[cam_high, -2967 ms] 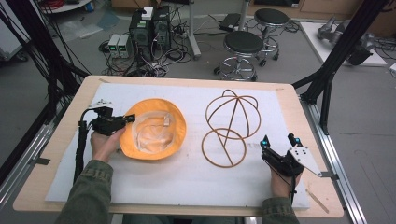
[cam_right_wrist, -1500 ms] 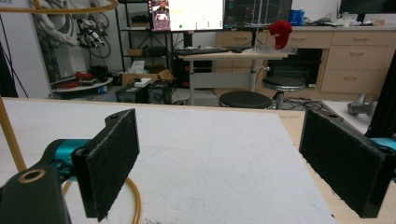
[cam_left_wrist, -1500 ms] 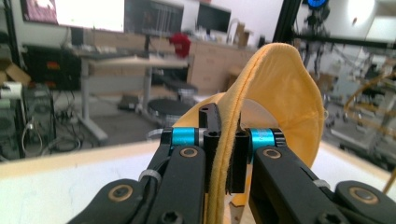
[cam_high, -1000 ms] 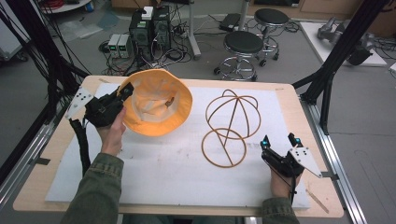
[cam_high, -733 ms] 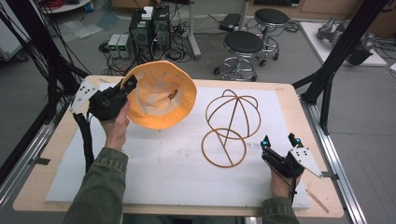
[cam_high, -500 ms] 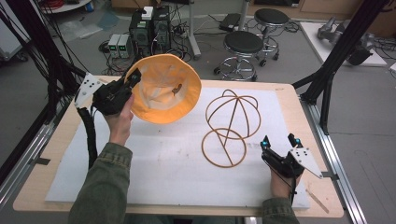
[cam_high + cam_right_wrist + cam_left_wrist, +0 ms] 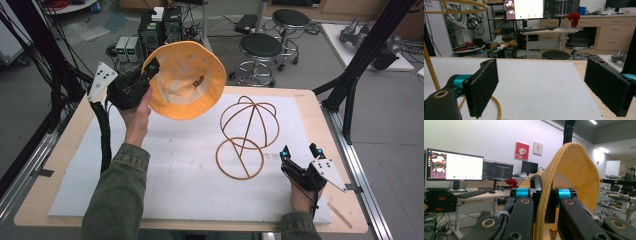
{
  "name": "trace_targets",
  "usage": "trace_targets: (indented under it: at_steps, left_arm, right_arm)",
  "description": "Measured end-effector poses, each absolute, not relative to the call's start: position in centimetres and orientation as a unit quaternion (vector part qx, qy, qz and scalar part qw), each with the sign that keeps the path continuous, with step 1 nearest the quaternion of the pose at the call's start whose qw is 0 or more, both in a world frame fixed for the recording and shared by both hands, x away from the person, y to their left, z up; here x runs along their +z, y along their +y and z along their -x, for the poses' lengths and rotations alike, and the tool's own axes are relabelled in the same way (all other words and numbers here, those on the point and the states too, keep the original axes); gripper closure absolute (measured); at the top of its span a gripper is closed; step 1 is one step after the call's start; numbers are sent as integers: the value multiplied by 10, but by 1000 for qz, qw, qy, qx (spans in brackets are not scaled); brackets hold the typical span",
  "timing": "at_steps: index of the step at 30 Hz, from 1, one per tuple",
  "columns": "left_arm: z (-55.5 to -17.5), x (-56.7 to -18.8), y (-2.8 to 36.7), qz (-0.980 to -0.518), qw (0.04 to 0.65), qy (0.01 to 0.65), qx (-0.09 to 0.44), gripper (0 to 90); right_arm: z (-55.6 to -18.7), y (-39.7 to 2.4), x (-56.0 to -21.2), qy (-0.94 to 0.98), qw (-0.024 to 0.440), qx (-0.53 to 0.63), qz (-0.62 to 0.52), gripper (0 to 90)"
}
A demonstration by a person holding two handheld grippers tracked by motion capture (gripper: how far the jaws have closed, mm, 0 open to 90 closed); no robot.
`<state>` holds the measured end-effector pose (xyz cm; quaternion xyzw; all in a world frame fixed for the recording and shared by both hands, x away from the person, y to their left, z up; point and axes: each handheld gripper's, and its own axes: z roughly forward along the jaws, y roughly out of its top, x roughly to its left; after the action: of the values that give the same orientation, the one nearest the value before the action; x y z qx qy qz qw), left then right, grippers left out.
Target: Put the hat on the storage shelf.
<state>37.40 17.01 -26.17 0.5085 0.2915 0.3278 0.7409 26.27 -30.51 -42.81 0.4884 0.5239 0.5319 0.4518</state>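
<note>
White mat [image 7: 175,170]: left claw [image 7: 150,70] pinching hat [image 7: 185,80] brim, raised higher, seemingly airborne; right claw [image 7: 299,156] wide.

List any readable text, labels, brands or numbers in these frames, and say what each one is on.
No text can be read for certain.
Monitor in the right gripper view: on-screen content too small and blurred.
Monitor in the left gripper view: same, blurred.
Red wall picture: a design, no legible words.
Faint lettering at the top left corner of the right gripper view: cut off, unreadable.
Orange hat, wire hat stand: no markings visible.
</note>
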Motion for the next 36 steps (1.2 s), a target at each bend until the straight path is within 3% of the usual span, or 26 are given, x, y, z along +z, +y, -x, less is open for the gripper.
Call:
trace_targets:
  at_steps: [13, 19, 26, 36]
  left_arm:
    - [-377, -225, 116, -510, 758, 261, 311, 878]
    - [-385, -210, 74, -524, 747, 248, 324, 877]
    - [-392, -205, 50, -535, 737, 242, 334, 878]
    - [-366, -203, 24, -564, 732, 162, 346, 875]
  right_arm:
    - [-262, -307, -428, 523, 449, 534, -490, 110]
    - [-262, -311, -427, 508, 440, 545, -501, 110]
    - [-262, -310, -428, 512, 439, 544, -500, 110]
    - [-262, -310, -428, 509, 441, 545, -500, 110]
